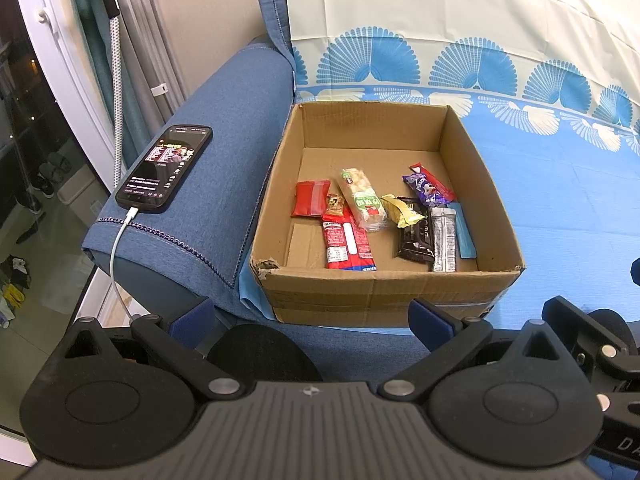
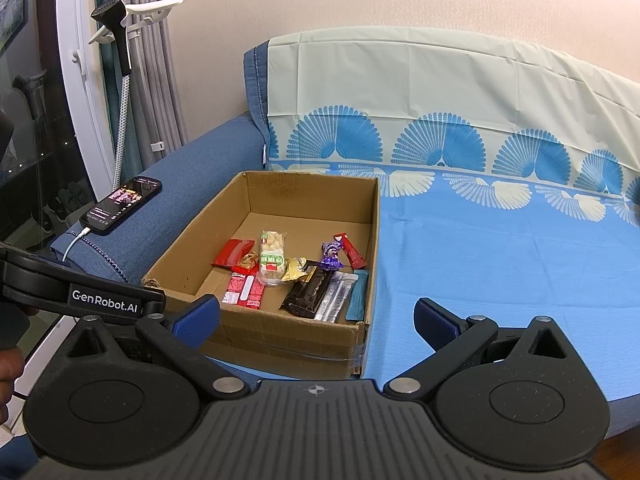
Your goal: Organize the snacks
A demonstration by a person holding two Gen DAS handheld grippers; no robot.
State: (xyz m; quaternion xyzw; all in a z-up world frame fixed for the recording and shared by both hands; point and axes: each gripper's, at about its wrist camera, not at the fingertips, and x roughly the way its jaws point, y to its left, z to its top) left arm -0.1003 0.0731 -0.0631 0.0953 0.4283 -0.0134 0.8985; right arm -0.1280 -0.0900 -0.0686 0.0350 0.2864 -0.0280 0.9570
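Observation:
An open cardboard box (image 1: pixel 384 284) (image 2: pixel 280 340) sits on the blue sofa seat. Several snacks lie on its floor: a red pouch (image 1: pixel 310 198) (image 2: pixel 233 253), a red bar (image 1: pixel 348 242) (image 2: pixel 245 290), a clear pack of pale puffed pieces (image 1: pixel 362 198) (image 2: pixel 273 258), a yellow wrapper (image 1: pixel 400 210), a black bar (image 1: pixel 414 234) (image 2: pixel 308 292), a silver bar (image 1: pixel 444 238), a blue stick (image 1: pixel 466 232) (image 2: pixel 357 294) and a purple candy (image 1: pixel 426 186) (image 2: pixel 332 256). My left gripper (image 1: pixel 314 318) is open and empty in front of the box. My right gripper (image 2: pixel 316 316) is open and empty at the box's near right corner.
A lit phone (image 1: pixel 166 168) (image 2: pixel 122 210) on a white cable lies on the blue sofa armrest left of the box. A blue patterned sheet (image 1: pixel 560 200) (image 2: pixel 500 260) covers the seat to the right. A garment steamer (image 2: pixel 116 40) and curtains stand at far left.

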